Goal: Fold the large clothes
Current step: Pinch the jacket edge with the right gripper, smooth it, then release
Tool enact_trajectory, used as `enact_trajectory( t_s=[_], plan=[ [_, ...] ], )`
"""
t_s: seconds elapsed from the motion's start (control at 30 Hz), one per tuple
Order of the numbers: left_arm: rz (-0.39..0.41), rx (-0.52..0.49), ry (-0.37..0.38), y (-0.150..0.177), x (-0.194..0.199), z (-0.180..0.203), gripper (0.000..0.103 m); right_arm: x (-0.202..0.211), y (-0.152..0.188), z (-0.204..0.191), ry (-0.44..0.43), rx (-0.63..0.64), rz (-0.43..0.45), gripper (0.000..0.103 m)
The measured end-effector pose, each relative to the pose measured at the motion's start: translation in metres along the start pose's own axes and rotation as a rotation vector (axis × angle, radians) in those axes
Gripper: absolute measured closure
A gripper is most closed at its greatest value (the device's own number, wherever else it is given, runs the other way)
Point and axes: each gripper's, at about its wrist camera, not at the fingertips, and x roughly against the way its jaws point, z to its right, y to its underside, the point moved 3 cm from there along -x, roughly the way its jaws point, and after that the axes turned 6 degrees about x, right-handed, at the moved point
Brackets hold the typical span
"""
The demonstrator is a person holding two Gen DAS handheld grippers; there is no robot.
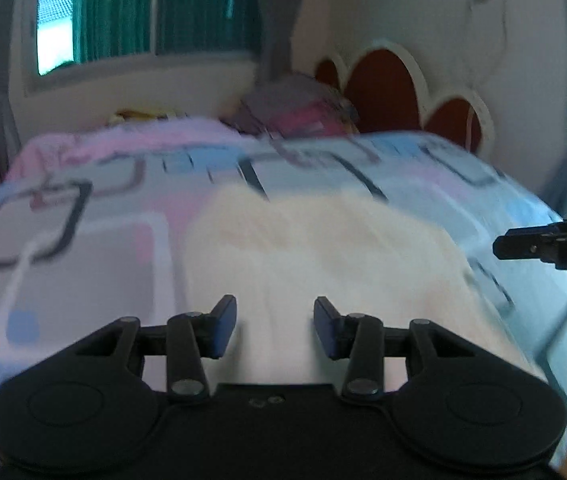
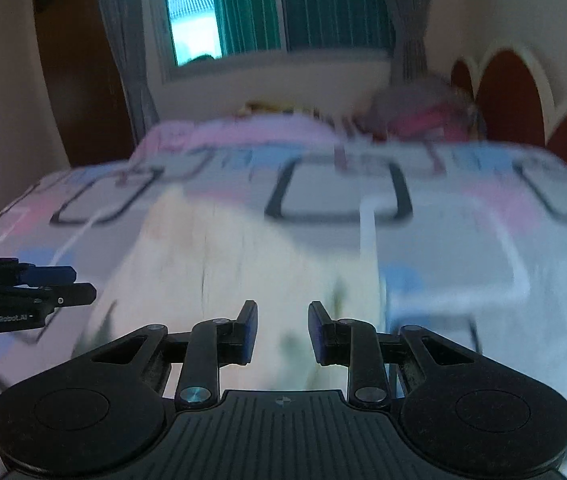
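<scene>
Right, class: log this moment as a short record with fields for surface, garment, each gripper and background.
surface: bed with a patterned pink, blue and grey cover
garment: pale cream cloth lying on the bed, blurred
left gripper: jaws apart, nothing between them
right gripper: jaws apart, nothing clamped
background: window, green curtain, red scalloped headboard

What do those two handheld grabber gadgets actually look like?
Both are matte black plastic. The left gripper and the right gripper each have two flat dark-blue pads on hinged links with silver pivot pins, above round side discs. White lettering marks their sides.
</scene>
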Motion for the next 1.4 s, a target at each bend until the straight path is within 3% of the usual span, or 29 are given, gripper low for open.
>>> enact_trajectory(
  t_s=[0.1,0.23,0.43,0.67,0.93,1.0,1.1,1.23,1.4],
  plan=[
    [0.034,0.02,0.016,-0.032,-0.023,-0.005,0.061,-0.036,-0.036,-0.008,-0.032,0.014,-0.003,0.075],
    [0.007,0.012,0.049,-0.052,-0.057,0.003,0.061,-0.085,-0.058,-0.022,-0.073,0.053,-0.057,0.075],
    [-0.123,-0.017,0.045,-0.036,-0.106,0.018,0.061,-0.145,-0.031,-0.021,-0.044,0.068,-0.196,0.075],
    [-0.193,-0.041,0.002,-0.012,-0.129,0.022,0.06,-0.163,0.001,-0.005,-0.032,0.007,-0.234,0.075],
    [-0.211,-0.061,-0.022,-0.01,-0.131,0.026,0.062,-0.163,0.004,-0.006,-0.036,0.006,-0.24,0.075],
    [-0.195,-0.048,-0.019,-0.016,-0.115,0.028,0.063,-0.142,-0.003,-0.008,-0.019,0.016,-0.206,0.075],
    [-0.096,-0.067,0.03,-0.022,-0.058,0.034,0.061,-0.093,-0.007,-0.01,-0.011,0.038,-0.145,0.075],
    [-0.113,-0.017,0.048,0.002,-0.029,0.037,0.062,-0.062,0.018,-0.014,-0.017,0.038,-0.154,0.075],
    [-0.168,-0.021,0.021,0.034,-0.05,0.041,0.062,-0.082,0.048,-0.019,-0.007,0.036,-0.21,0.075]
  ],
)
